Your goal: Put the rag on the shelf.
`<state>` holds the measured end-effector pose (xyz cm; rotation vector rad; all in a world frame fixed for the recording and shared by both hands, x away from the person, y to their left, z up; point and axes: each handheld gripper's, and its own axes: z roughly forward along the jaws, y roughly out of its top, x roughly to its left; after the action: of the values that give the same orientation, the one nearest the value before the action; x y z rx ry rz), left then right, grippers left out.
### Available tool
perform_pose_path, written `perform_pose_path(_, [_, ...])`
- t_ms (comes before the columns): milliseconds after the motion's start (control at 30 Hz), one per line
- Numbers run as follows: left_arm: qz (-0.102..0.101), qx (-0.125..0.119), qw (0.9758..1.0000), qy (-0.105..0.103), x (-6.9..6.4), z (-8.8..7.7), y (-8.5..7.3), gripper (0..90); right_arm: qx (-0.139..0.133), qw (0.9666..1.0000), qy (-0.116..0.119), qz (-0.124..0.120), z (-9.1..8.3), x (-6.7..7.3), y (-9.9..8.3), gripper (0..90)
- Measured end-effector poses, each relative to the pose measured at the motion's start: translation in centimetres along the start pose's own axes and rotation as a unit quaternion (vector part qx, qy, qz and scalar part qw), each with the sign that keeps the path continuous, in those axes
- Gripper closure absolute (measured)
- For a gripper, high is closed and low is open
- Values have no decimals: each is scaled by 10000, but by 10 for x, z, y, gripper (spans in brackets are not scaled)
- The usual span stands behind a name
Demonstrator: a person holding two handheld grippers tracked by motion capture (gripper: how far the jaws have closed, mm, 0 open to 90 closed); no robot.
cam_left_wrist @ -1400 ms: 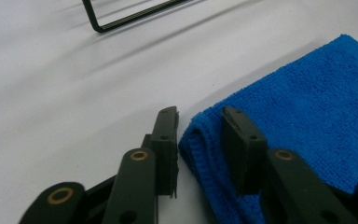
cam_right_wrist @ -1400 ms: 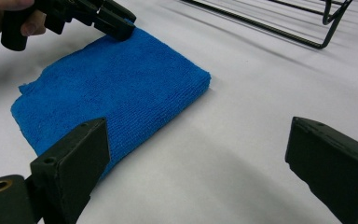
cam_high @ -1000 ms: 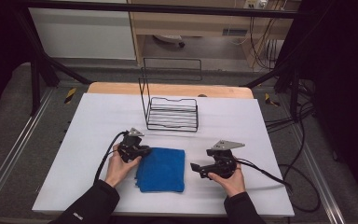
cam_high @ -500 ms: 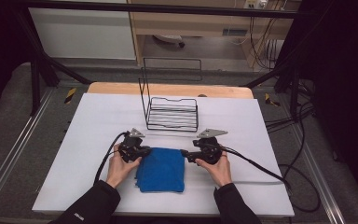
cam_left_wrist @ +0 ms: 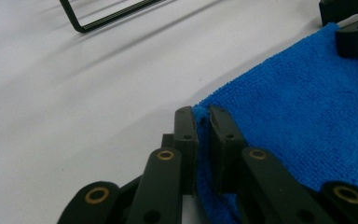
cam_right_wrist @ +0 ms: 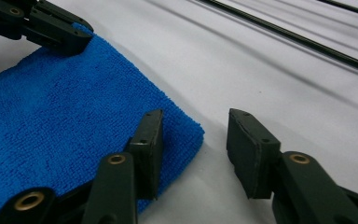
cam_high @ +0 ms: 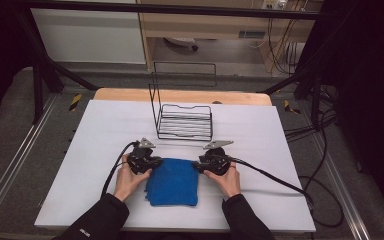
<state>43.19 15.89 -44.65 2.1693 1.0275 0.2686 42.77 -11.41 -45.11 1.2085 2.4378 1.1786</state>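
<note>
Our right gripper has slid in to the blue cloth lying folded on the table, its jaws closing astride the far right corner but seemingly not pinching yet, while our left gripper clamps the far left corner, so lifting remains.

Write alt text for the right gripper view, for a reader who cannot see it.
The right gripper straddles the near corner of a folded blue cloth on a white table, one jaw on the cloth, the other on the bare table; its jaws have just been closing but do not yet pinch it. At top left, the left gripper is shut on the cloth's far corner.
</note>
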Motion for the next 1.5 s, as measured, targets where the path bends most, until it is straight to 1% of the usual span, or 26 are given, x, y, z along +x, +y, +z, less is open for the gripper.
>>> perform_pose_path(67, [16, -9, 10000, -8, 0, 0, 0, 824, 63, 10000, 31, 52, 2, 0, 0, 595])
perform_pose_path(133, [23, -26, 10000, -20, 1, 0, -1, 824, 63, 9999, 74, 46, 2, 0, -1, 628])
perform_pose_path(333, [54, -36, 10000, -42, 1, 0, -1, 824, 109, 9995, 209, 223, 2, 3, -2, 745])
perform_pose_path(467, [-1, -36, 10000, -64, 2, -1, -1, 825, 165, 9989, 305, 329, 2, 3, -1, 817])
perform_pose_path(533, [-34, -36, 9999, -92, 3, -1, -1, 826, 186, 9986, 330, 382, 2, 2, -1, 836])
perform_pose_path(567, [-91, -49, 9999, -128, 3, 0, -1, 826, 192, 9984, 336, 401, 2, 2, -1, 844])
perform_pose_path(600, [-91, -49, 9999, -134, 4, 0, -1, 826, 197, 9983, 344, 422, 1, 2, -1, 848])
perform_pose_path(633, [-33, -50, 9999, -108, 4, -1, -1, 826, 209, 9982, 350, 442, 1, 2, 0, 850])
perform_pose_path(733, [-6, -49, 9999, -105, 3, -1, -1, 835, 221, 9978, 362, 504, 1, 2, 0, 856])
perform_pose_path(867, [-63, -85, 9999, -127, 4, -3, 0, 843, 209, 9976, 383, 533, -1, 2, 1, 859])
perform_pose_path(933, [-88, -142, 9998, -146, 4, -5, 0, 845, 179, 9977, 405, 507, -3, 2, 2, 860])
perform_pose_path(1000, [-42, -207, 9997, -117, 3, -8, 1, 846, 125, 9978, 419, 491, -6, 2, 4, 860])
perform_pose_path(1033, [-53, -242, 9996, -124, 3, -10, 2, 846, 86, 9978, 431, 497, -7, 2, 4, 860])
perform_pose_path(1200, [-74, -453, 9988, -182, 3, -20, 3, 846, -133, 9976, 467, 490, -16, 3, 8, 861])
perform_pose_path(1233, [-80, -491, 9985, -229, 3, -22, 4, 846, -166, 9976, 470, 484, -17, 4, 9, 861])
perform_pose_path(1267, [-74, -530, 9983, -220, 2, -24, 4, 846, -199, 9975, 479, 474, -19, 4, 9, 861])
perform_pose_path(1367, [-73, -652, 9976, -210, 2, -31, 6, 846, -286, 9977, 481, 387, -23, 7, 12, 861])
perform_pose_path(1400, [-107, -691, 9973, -240, 3, -33, 6, 846, -313, 9978, 480, 347, -24, 7, 12, 861])
perform_pose_path(1500, [-112, -751, 9968, -239, 3, -38, 6, 846, -416, 9976, 474, 297, -27, 10, 15, 862])
